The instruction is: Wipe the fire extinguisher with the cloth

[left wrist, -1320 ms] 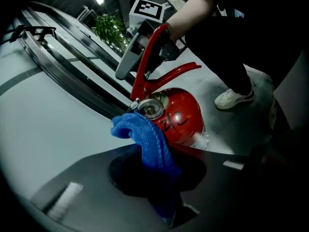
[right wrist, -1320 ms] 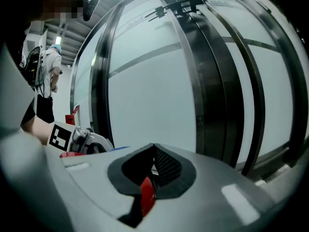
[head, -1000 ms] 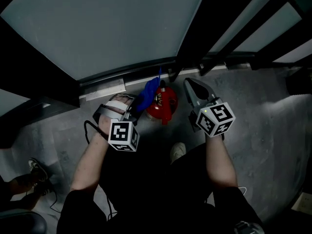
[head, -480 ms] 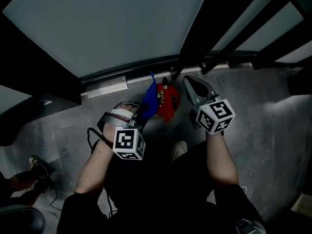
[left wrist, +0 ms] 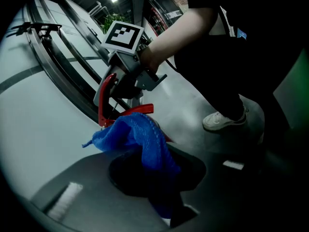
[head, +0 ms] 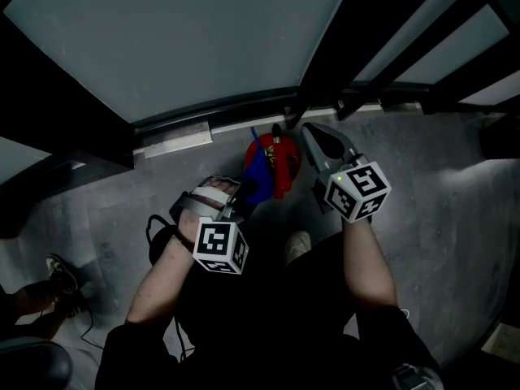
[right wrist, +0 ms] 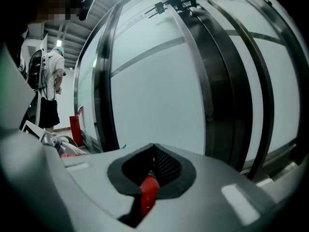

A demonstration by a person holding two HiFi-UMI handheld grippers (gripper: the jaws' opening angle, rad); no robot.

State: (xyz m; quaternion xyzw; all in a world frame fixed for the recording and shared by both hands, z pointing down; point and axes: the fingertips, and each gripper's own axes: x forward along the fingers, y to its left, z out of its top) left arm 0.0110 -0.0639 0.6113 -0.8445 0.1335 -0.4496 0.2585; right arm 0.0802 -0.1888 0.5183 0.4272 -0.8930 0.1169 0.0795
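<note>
**Head view.** The red fire extinguisher (head: 280, 162) stands on the grey floor (head: 439, 185), right at the foot of a glass wall (head: 187, 39) with dark frames. My two tools close in on it from either side. My left gripper (head: 241, 192) comes from the lower left, and the blue cloth (head: 257, 175) lies against the left flank of the extinguisher. My right gripper (head: 310, 136) reaches the extinguisher's top from the right, its marker cube (head: 357, 191) facing up. One light shoe (head: 297, 252) shows on the floor just below the extinguisher.

**Left gripper view.** My left jaws are pressed together on the cloth. A bunched fold rises out of the opening between them and drapes toward the extinguisher's red handle (left wrist: 107, 103). The cloth's tip is just beside that handle; I cannot tell whether it touches. Behind it, the right gripper sits over the top of the extinguisher.

**Right gripper view.** My right jaws are closed round a red part of the extinguisher, which fills the dark gap between them. I take it for the handle, though little of it shows. The jaw tips meet above it. Beyond them curves the glass wall, and a person (right wrist: 50, 88) stands far off at the left edge.
</note>
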